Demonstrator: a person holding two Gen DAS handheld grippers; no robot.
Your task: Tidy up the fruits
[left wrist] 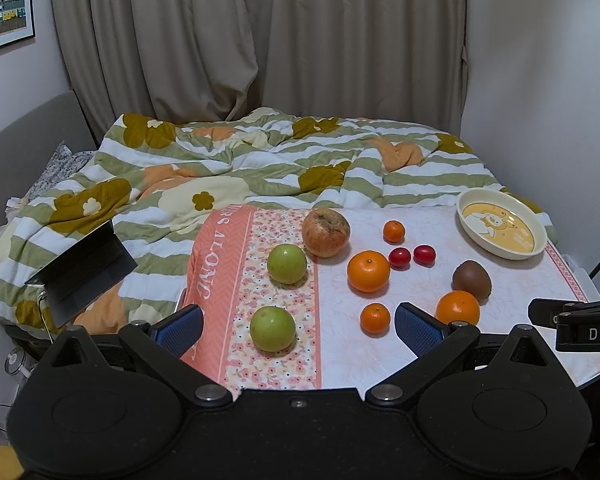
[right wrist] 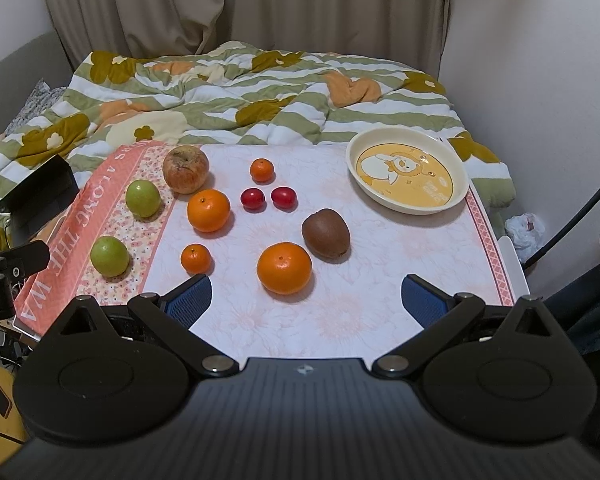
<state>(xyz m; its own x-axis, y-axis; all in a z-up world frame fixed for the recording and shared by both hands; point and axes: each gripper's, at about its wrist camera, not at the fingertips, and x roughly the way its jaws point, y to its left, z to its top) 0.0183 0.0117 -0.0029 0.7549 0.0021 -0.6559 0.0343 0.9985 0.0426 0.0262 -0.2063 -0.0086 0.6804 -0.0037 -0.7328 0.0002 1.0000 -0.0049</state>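
Fruit lies scattered over the cloth-covered desk [right wrist: 340, 320], whose far edge butts against a bed with a striped quilt [right wrist: 260, 92] and whose right edge runs close to the wall. Bare cloth lies open at the near right, in front of the right gripper [right wrist: 306, 300], and between the kiwi [right wrist: 326, 239] and the cream plate [right wrist: 408, 170], which sits at the far right corner holding nothing. Two green apples [left wrist: 273, 328] sit on the pink border at the left, a red apple [left wrist: 325, 232] behind them; oranges [right wrist: 285, 267], small mandarins [right wrist: 196, 258] and two red cherry tomatoes [right wrist: 253, 199] fill the middle. Both tools hover level above the near edge, pointing toward the bed. The left gripper [left wrist: 298, 326] has its jaws spread wide, either side of the nearer green apple without touching it; the right gripper's jaws are likewise spread, empty, just short of the nearest orange.
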